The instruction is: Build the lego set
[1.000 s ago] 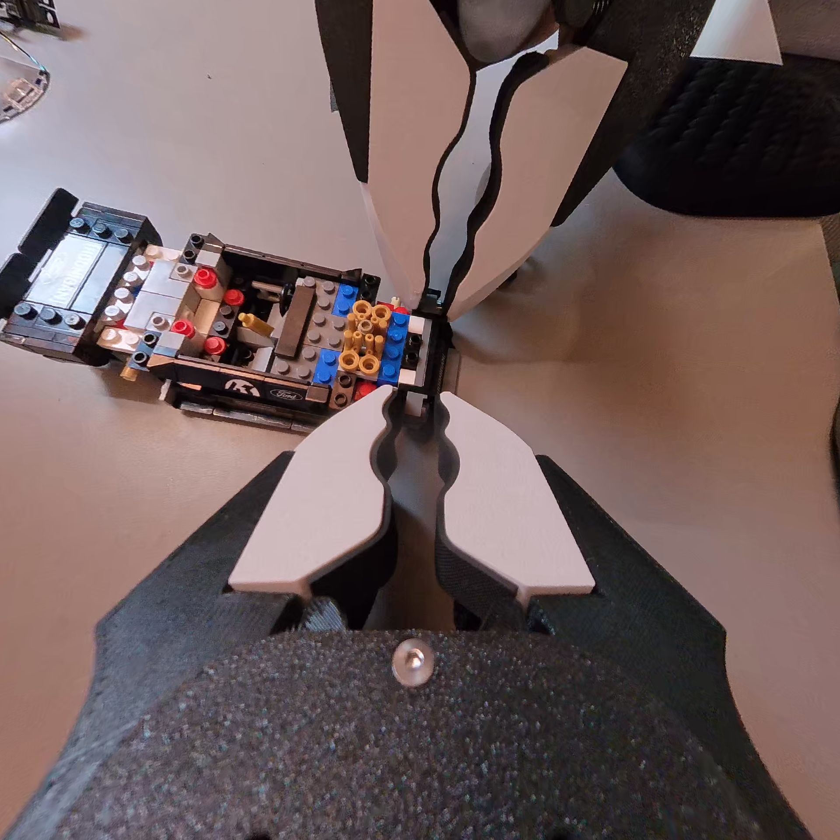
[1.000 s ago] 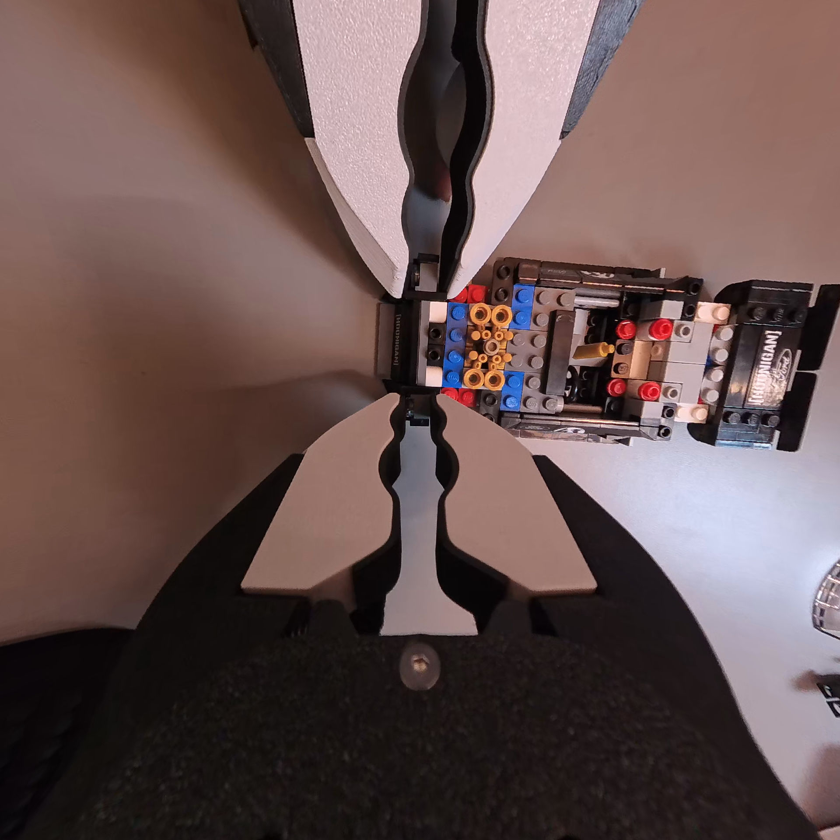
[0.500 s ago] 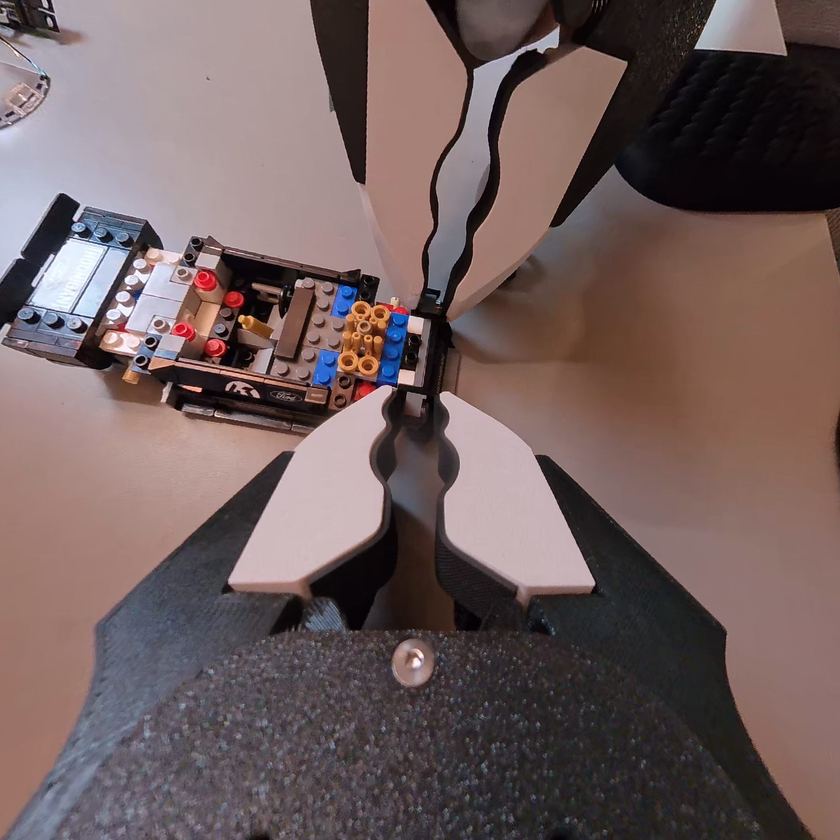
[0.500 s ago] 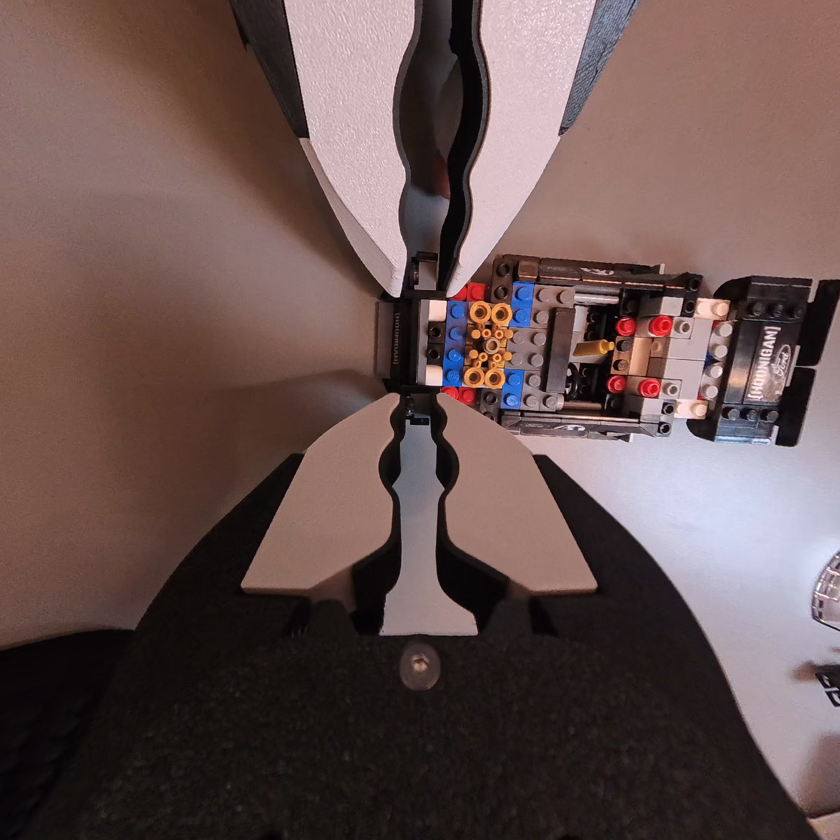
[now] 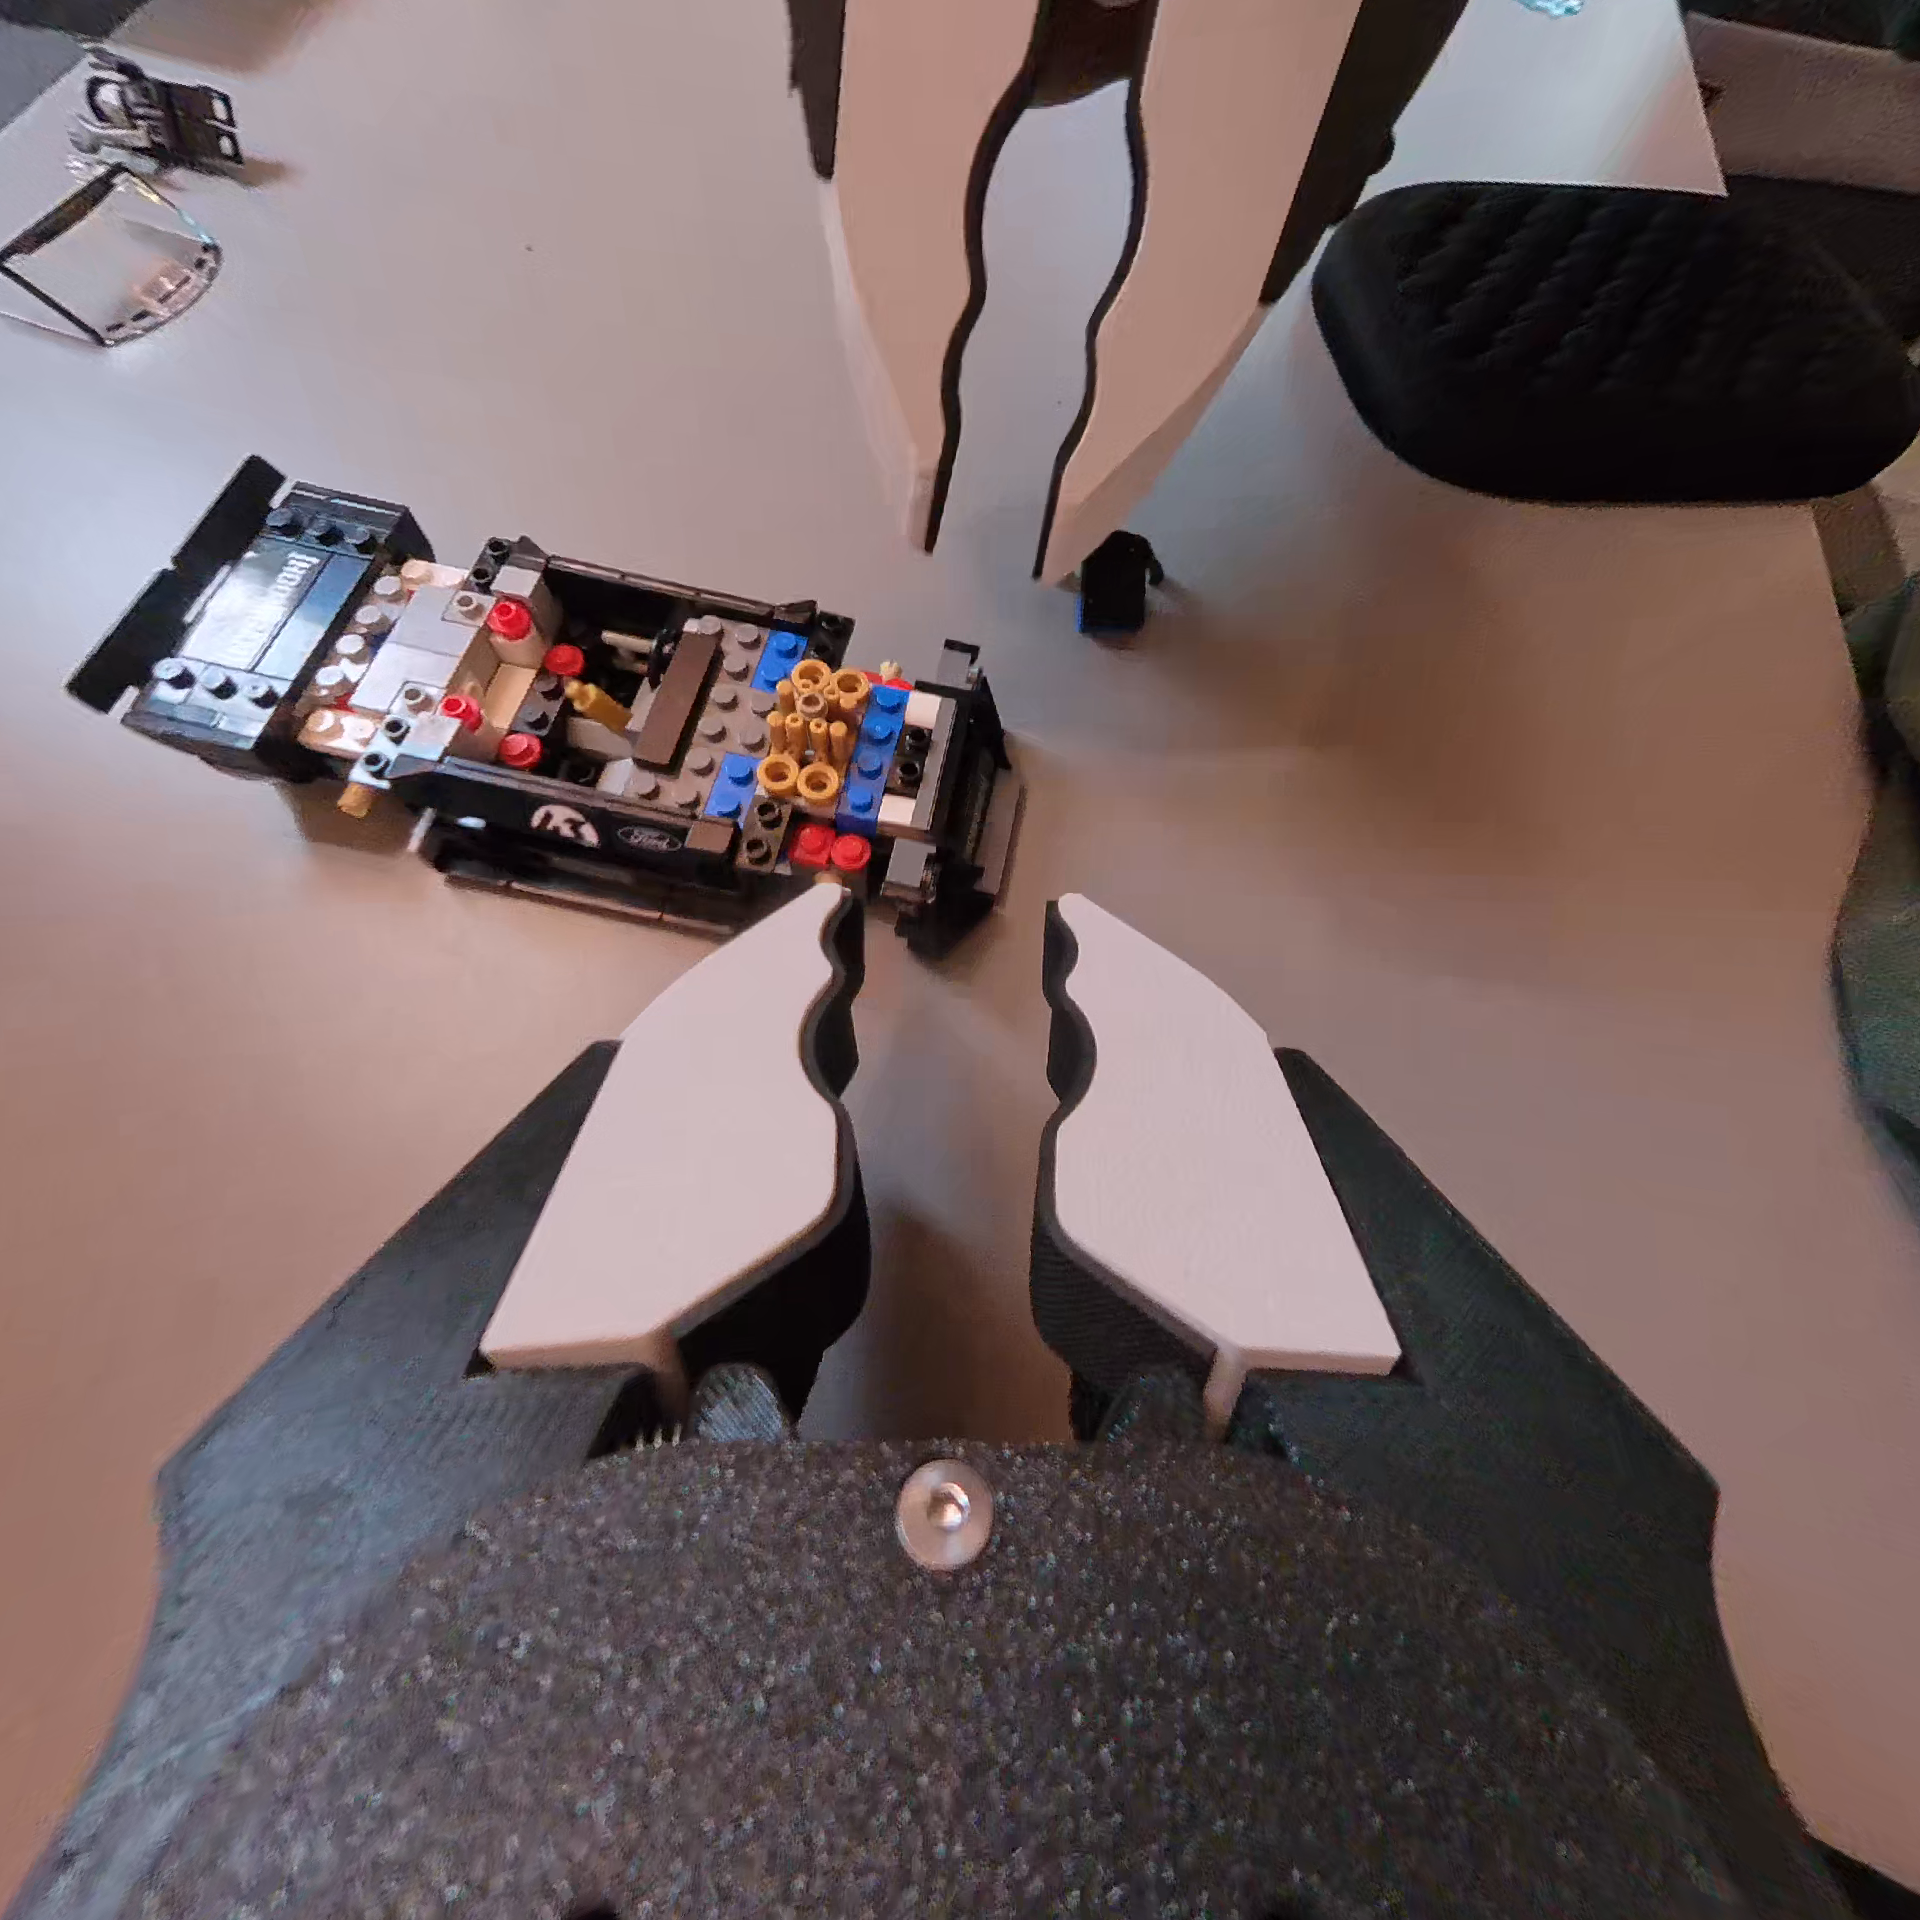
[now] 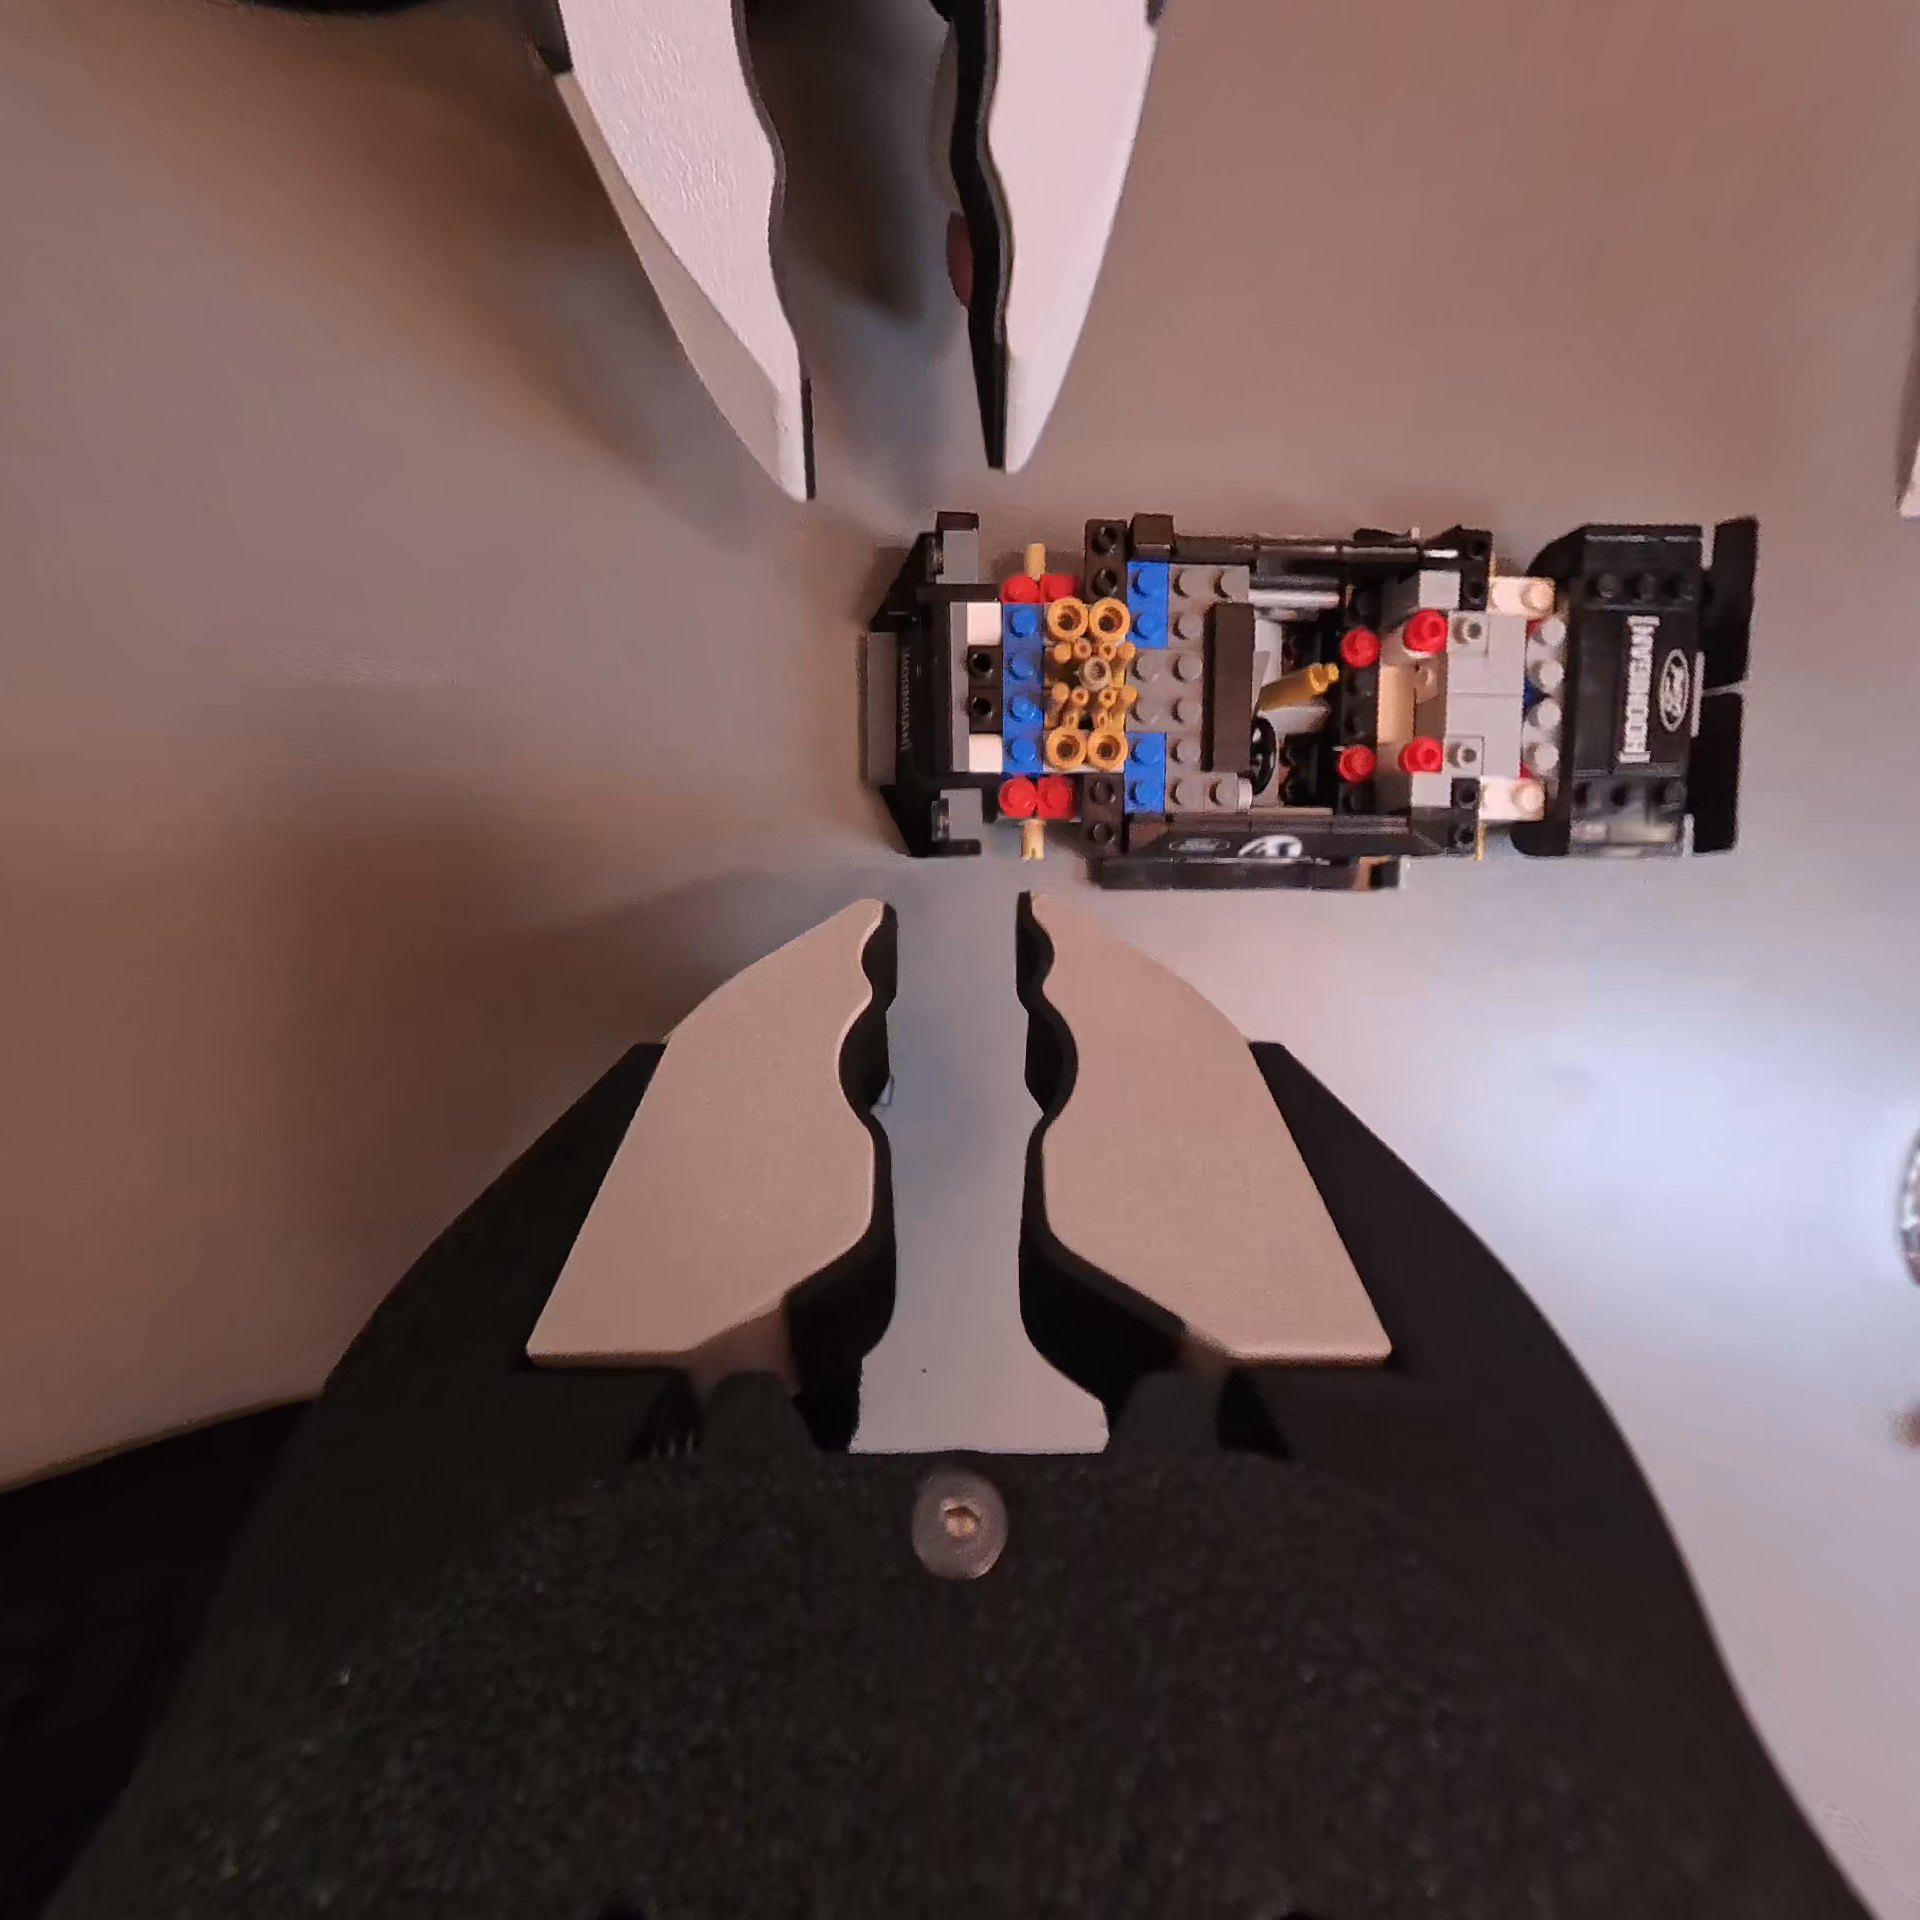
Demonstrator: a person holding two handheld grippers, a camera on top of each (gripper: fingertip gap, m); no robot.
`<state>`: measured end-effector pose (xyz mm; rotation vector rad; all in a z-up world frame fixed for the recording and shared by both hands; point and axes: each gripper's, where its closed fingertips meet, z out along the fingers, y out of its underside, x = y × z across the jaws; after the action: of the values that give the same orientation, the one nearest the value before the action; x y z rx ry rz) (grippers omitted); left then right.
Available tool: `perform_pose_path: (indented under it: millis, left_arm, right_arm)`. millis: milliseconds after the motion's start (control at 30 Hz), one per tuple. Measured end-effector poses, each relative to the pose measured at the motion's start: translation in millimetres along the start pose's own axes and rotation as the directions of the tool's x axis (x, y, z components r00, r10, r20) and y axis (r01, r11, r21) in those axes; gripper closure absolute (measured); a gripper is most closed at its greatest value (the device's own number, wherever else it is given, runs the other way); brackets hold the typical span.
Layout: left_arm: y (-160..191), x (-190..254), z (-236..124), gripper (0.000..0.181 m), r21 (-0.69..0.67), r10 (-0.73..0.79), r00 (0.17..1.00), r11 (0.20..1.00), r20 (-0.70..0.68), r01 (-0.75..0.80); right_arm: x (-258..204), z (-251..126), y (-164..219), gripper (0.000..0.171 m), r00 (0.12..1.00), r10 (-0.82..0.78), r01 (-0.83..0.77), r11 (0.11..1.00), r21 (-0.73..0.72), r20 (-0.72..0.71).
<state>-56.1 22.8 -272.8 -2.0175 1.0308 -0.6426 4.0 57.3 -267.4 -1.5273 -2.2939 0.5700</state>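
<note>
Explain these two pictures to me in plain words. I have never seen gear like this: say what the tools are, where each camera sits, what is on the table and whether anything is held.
A person holds a two-finger gripper in each hand; each carries a camera looking along its fingers. One picture comes from the left gripper, the other from the right gripper; each also shows the other gripper opposite. Both are open and hold nothing.

On the beige table sits a half-built Lego car, black, with blue, red and gold pieces showing on top. In the left view a small loose black and blue piece lies near the right gripper's tips, and a clear windscreen-like piece and a dark part lie far off. A black chair seat stands beyond the edge.
</note>
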Motion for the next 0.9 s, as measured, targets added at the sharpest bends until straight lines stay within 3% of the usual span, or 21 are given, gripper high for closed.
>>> perform_pose_path:
  millis: [167,333,567,667,900]
  left_arm:
    - [4,-5,-5,0.151,0.011,0.001,0.997,1.0,0.071,-0.001]
    - [15,-5,0,0.152,-0.06,0.03,0.992,0.998,0.124,-0.023]
    - [16,-7,5,0.154,-0.11,0.055,0.985,0.993,0.163,-0.037]
    - [18,-15,-3,0.153,-0.115,0.062,0.976,0.993,0.209,-0.038]
    - [29,-28,-17,0.147,-0.085,0.006,0.969,0.996,0.246,0.015]
  right_arm:
    - [-3,2,12,0.14,0.996,0.086,-0.081,0.99,0.111,-0.038]
    - [-6,16,14,0.132,0.99,0.129,-0.121,0.982,0.143,-0.051]
    - [-5,31,6,0.142,0.993,0.101,-0.098,0.994,0.057,-0.055]
    - [-6,35,-4,0.149,0.994,0.099,-0.095,0.993,0.073,-0.049]
    - [-19,37,-26,0.149,0.998,0.059,-0.055,0.985,0.163,-0.016]
